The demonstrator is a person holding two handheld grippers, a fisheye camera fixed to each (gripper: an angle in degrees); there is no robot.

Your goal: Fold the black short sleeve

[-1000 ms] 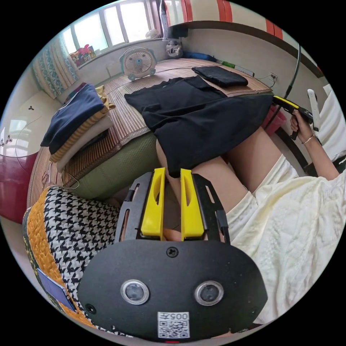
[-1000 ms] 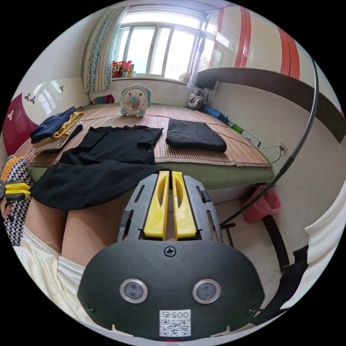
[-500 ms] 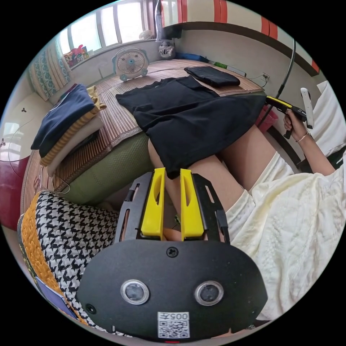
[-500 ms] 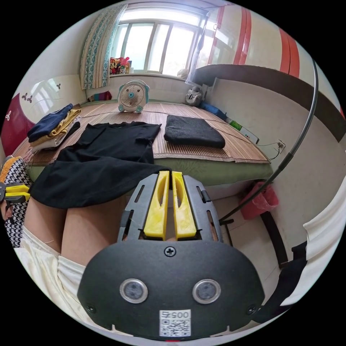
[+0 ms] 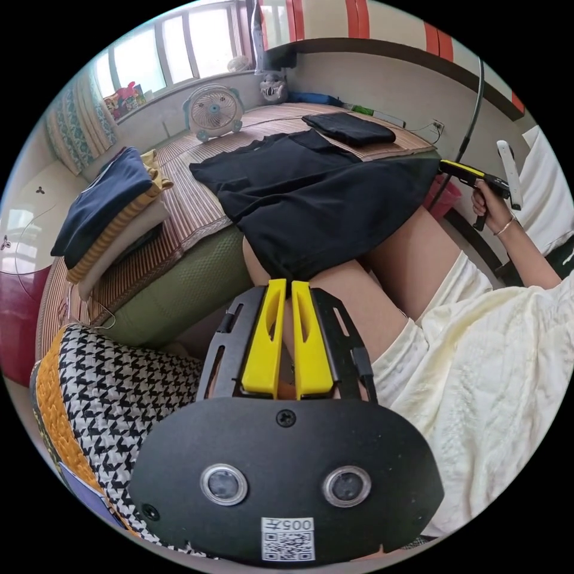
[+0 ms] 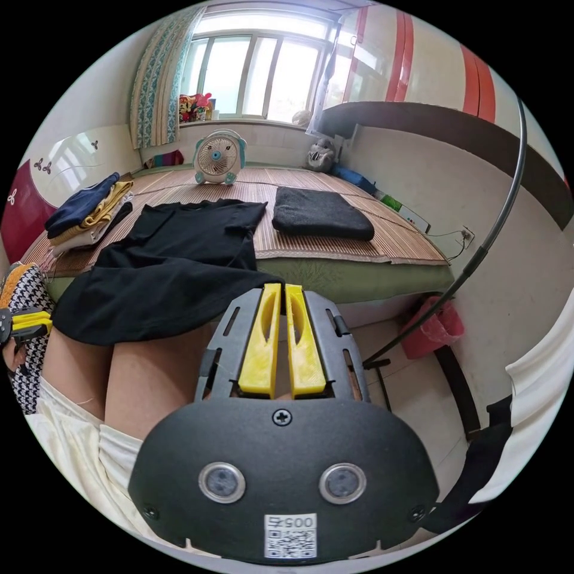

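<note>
I'm pinching the black short sleeve [image 5: 311, 191] hem corners with both grippers: left gripper [image 5: 287, 286] fingers [image 5: 266, 335] pressed together on it, right gripper [image 6: 282, 288] likewise.

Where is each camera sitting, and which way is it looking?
Left gripper view: rides on the left gripper, low by the shirt hem, looking across the person's legs toward the right gripper and its hand.
Right gripper view: rides on the right gripper at the hem's other corner, looking up the bed toward the window; legs and left gripper show at its edge.
Both share the shirt, fan and clothes pile.
</note>
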